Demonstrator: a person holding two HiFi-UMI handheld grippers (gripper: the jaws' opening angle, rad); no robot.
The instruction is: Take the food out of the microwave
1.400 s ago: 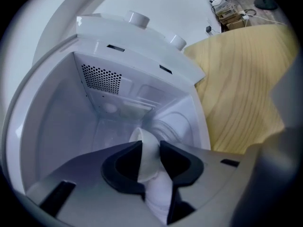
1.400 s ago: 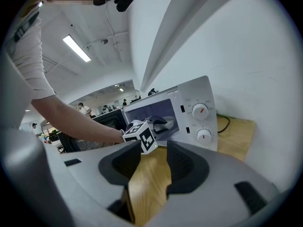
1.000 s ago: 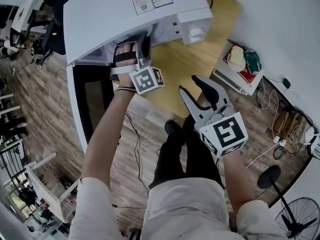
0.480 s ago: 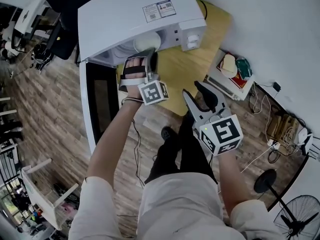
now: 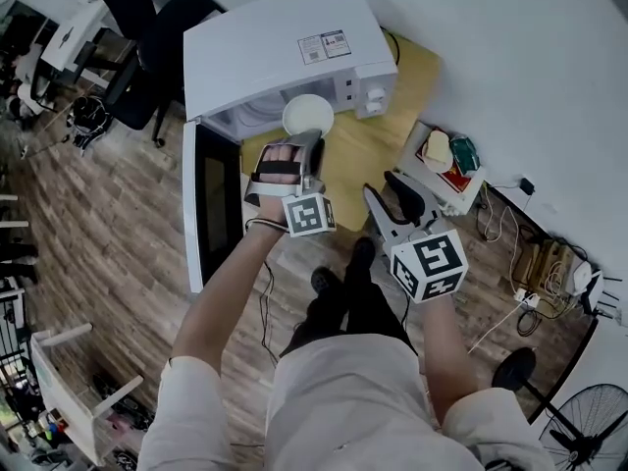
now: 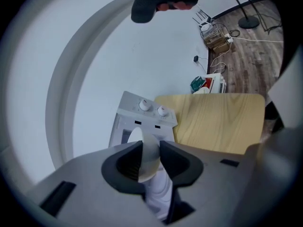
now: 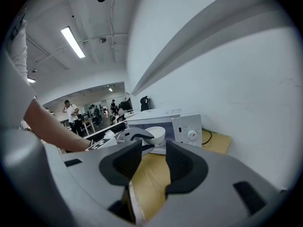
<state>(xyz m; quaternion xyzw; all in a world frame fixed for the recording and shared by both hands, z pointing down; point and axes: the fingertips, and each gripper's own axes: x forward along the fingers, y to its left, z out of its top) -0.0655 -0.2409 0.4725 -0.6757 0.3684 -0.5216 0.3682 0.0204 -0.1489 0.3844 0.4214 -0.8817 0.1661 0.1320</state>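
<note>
Head view: left gripper clenched on white bowl rim, upper centre, keeping it level outside the microwave; right gripper released, empty, spare.

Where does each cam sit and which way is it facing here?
Head view: on the person's head, steeply down on microwave, bowl, wooden table; forearms, legs, left gripper and right gripper show.
Left gripper view: on the left gripper, along jaws shut on the bowl's rim, toward the microwave.
Right gripper view: on the right gripper, jaws closing with nothing between, toward the microwave; left forearm shows.
Shared: all see microwave and bowl.
</note>
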